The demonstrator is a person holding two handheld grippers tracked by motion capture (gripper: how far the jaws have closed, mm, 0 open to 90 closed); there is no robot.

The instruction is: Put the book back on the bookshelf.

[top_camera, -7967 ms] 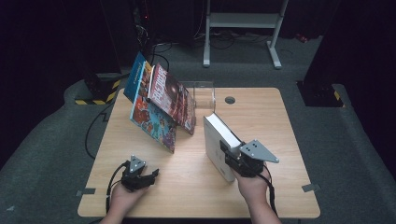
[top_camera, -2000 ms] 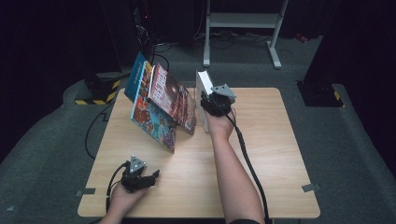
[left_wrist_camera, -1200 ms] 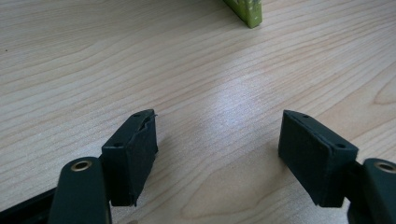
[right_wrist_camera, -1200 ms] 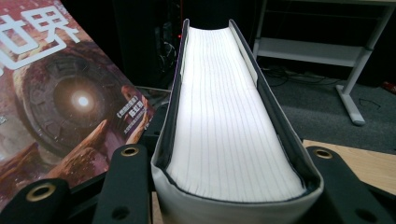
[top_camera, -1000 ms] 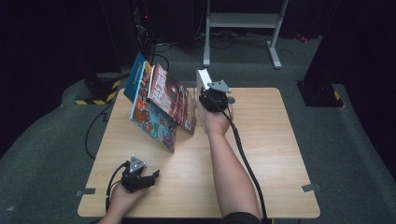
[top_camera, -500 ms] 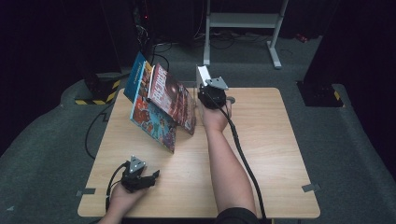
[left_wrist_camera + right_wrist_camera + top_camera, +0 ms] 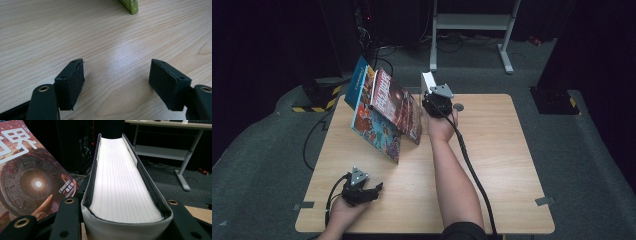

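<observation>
My right gripper (image 7: pixel 432 95) is shut on a thick book with a pale grey cover (image 7: pixel 428 80), gripped by its covers and held upright at the table's back middle. In the right gripper view its white page block (image 7: pixel 122 177) runs away from me between the jaws. Just left of it several colourful books (image 7: pixel 387 112) lean together, the nearest with a red cover (image 7: pixel 32 177); I cannot tell whether the held book touches them. Near the front left corner my left gripper (image 7: pixel 374 188) rests on the wooden table (image 7: pixel 502 150), open (image 7: pixel 117 75) with bare wood between its pads.
A green book corner (image 7: pixel 130 5) lies ahead of the left gripper. A round hole (image 7: pixel 458 106) sits in the tabletop right of the held book. Behind the table stand a metal desk frame (image 7: pixel 472 25) and cables; a yellow-black striped block (image 7: pixel 319 102) is on the floor at left.
The right hand has carried the grey book from the table's front right up to the back middle beside the leaning books, with little shift in the last second. The left gripper stayed put.
</observation>
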